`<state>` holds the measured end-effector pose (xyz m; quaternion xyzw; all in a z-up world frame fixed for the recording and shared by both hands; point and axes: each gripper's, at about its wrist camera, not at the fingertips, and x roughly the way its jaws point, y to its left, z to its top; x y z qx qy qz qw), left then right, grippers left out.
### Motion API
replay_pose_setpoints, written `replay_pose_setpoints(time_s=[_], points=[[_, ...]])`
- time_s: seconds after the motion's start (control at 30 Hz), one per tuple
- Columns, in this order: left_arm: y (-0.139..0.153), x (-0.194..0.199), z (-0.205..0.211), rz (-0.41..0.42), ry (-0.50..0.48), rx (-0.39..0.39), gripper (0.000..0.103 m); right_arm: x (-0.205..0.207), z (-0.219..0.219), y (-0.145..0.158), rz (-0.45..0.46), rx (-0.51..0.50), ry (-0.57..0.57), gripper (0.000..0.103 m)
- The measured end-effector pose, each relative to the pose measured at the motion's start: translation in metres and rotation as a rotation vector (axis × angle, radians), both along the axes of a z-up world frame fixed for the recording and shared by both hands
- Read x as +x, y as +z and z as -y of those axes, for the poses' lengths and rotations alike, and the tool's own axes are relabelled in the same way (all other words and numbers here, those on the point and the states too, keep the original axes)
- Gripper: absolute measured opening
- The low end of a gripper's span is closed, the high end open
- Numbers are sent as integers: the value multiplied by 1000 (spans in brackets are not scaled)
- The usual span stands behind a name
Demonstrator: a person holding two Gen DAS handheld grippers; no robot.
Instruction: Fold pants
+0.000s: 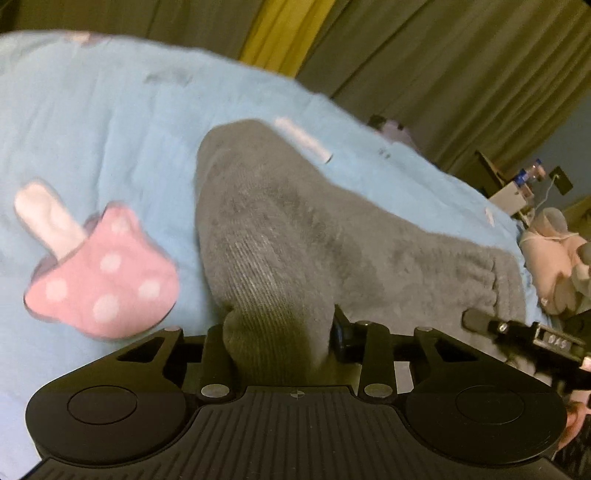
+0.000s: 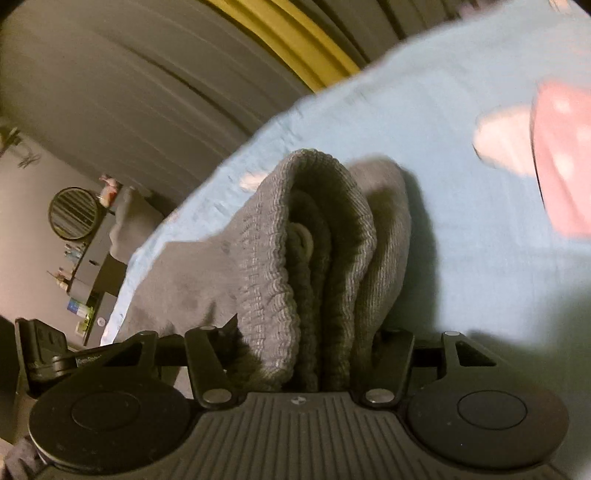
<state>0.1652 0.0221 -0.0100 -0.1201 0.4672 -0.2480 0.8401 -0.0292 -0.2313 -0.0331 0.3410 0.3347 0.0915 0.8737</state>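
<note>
The grey pants (image 1: 280, 236) lie on a light blue bedspread (image 1: 92, 122) that covers the bed. No bench here, so places are given by the bed's own edges.

Left gripper (image 1: 279, 332): its jaws are clamped on a bunched ribbed part of the pants, which fills the gap between them and rises away from the camera. From that grip the cloth runs up and out across the bedspread toward its far side edge. The right gripper's dark fingertip shows low at the right side of this view, close against the same garment.

Right gripper (image 2: 310, 339): its jaws are closed on the gathered elastic waistband (image 2: 284, 229), several layers stacked together, with a pale drawstring loop (image 2: 304, 236) showing in the fold. The rest of the pants trails to the left, along the near edge of the bed.

A pink mushroom print with white dots (image 1: 107, 277) marks the bedspread beside the pants (blurred in both views, so its outline is soft).

Beyond the bed hang grey-green curtains (image 1: 461, 74) with a yellow strip (image 1: 284, 33) between them. A round mirror (image 2: 74, 213) stands on dark furniture past the bed's far edge.
</note>
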Motion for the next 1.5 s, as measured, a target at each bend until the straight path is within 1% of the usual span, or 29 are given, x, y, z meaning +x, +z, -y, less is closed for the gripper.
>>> replay_pose_setpoints(time_s=[0.13, 0.2, 0.27, 0.3, 0.33, 0.37, 0.4, 0.43, 0.47, 0.53, 0.57, 0.63, 0.7, 0.73, 0.77, 0.8, 0.83, 0.87, 0.9, 1.0, 1.07, 1.2, 1.27, 1.33, 1.37, 1.4, 1.43, 1.47, 1.5], points=[[24, 7, 18, 59, 1, -25, 36, 1, 9, 26, 115, -27, -63, 55], [39, 14, 30, 133, -18, -52, 37, -3, 19, 34, 171, -32, -117, 55], [46, 26, 45, 155, -19, -51, 49, -4, 34, 34, 193, -2, -168, 63], [46, 33, 51, 148, 13, -10, 68, -5, 42, 32, 181, -2, -211, 78], [46, 39, 55, 148, 76, 67, 84, -8, 49, 30, 149, -50, -283, 95], [46, 39, 58, 172, 155, 150, 85, -11, 53, 28, 122, -133, -357, 98], [45, 37, 61, 206, 221, 242, 86, -15, 54, 27, 112, -206, -416, 99], [43, 35, 64, 220, 229, 304, 89, -19, 55, 27, 103, -261, -454, 99], [39, 31, 66, 221, 202, 339, 89, -21, 55, 28, 104, -277, -458, 99], [30, 15, 69, 220, 129, 349, 93, -27, 48, 32, 149, -257, -418, 99], [24, 4, 72, 228, 100, 352, 95, -27, 40, 35, 171, -270, -391, 99], [9, -13, 76, 243, 65, 392, 96, -23, 21, 36, 187, -346, -335, 98], [-9, -19, 78, 239, 49, 449, 97, -17, 8, 30, 156, -421, -275, 98], [-18, -19, 77, 236, 65, 445, 100, -11, 3, 26, 112, -472, -261, 98], [-23, -18, 71, 217, 103, 411, 102, -5, 0, 20, 45, -540, -257, 98], [-27, -15, 64, 176, 142, 355, 102, 3, -5, 12, -18, -594, -264, 98], [-30, -10, 59, 119, 176, 296, 102, 6, -1, 7, -44, -583, -263, 99], [-34, -8, 52, 79, 204, 251, 103, 7, 5, 4, -50, -534, -271, 99], [-35, -7, 47, 66, 219, 223, 103, 8, 9, 3, -48, -509, -277, 99], [-29, -17, 47, 90, 225, 238, 103, 4, 8, 8, -13, -512, -279, 99], [-26, -26, 39, 98, 244, 220, 103, -7, 12, 14, -2, -483, -315, 99], [-21, -45, 17, 69, 305, 159, 102, -29, 28, 17, -15, -351, -385, 99], [-23, -54, 8, 63, 325, 135, 102, -36, 32, 16, -15, -268, -375, 99], [-24, -62, 6, 38, 316, 125, 102, -40, 34, 15, -15, -203, -352, 99], [-24, -69, 8, 26, 297, 127, 102, -39, 32, 14, -32, -201, -342, 99], [-25, -72, 10, 22, 276, 138, 102, -37, 27, 13, -58, -233, -341, 99], [-26, -75, 14, 25, 254, 158, 102, -35, 20, 11, -95, -307, -343, 99], [-27, -79, 20, 37, 220, 194, 102, -30, 13, 7, -131, -367, -332, 99], [-28, -81, 27, 55, 185, 238, 102, -25, 12, 4, -155, -377, -317, 99]])
